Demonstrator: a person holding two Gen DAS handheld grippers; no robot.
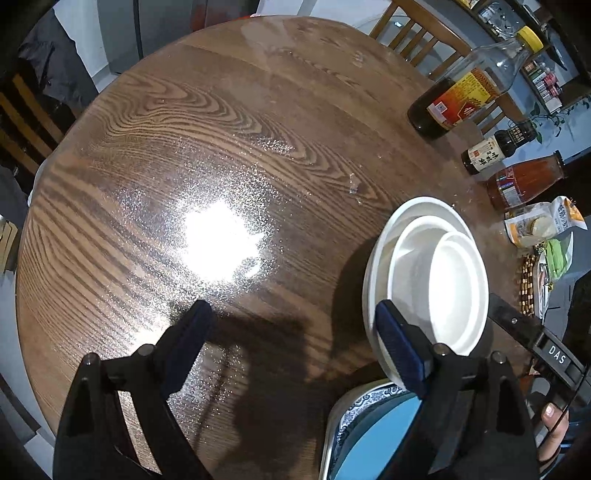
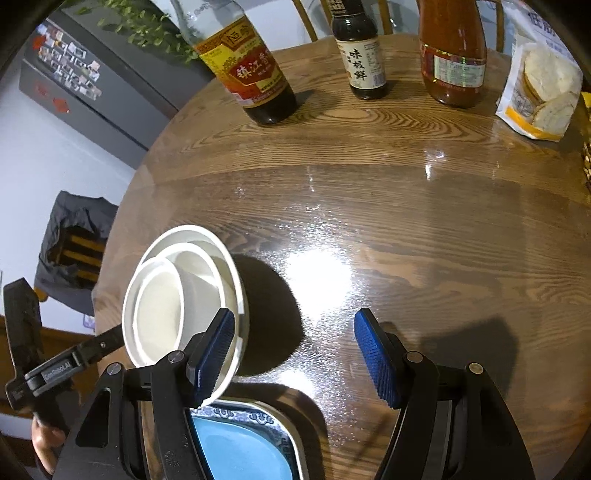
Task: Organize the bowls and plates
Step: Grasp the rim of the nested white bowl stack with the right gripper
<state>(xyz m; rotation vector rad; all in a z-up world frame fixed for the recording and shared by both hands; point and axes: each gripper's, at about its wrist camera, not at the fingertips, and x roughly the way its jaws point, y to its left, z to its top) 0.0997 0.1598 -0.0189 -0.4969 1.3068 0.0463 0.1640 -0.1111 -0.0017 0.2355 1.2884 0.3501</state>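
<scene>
The blue plate (image 1: 373,439) with its patterned rim is cut off by the bottom edge in both views and partly hidden behind gripper fingers, so its full shape cannot be made out. Bottle tops are cropped in the right wrist view.

The white bowls (image 1: 424,273) sit nested, smallest innermost and pushed to one side, on a round wooden table (image 1: 221,147) with strong grain and a bright glare patch. They stand just beyond the blue plate, near the table's edge. Across the table stand a vinegar bottle (image 2: 255,74), a small dark bottle (image 2: 364,62), a red sauce bottle (image 2: 452,62) and a snack bag (image 2: 539,92). A chair (image 1: 417,33) and a grey fridge (image 2: 92,88) (with magnets on its door) stand beyond.

Both grippers point steeply down. The left gripper (image 1: 291,332) stands wide open over bare wood, holding nothing; its right finger overlaps the bowls' rim in view, though contact cannot be told. The right gripper (image 2: 295,354) is also open and empty, bowls beside its left finger.
</scene>
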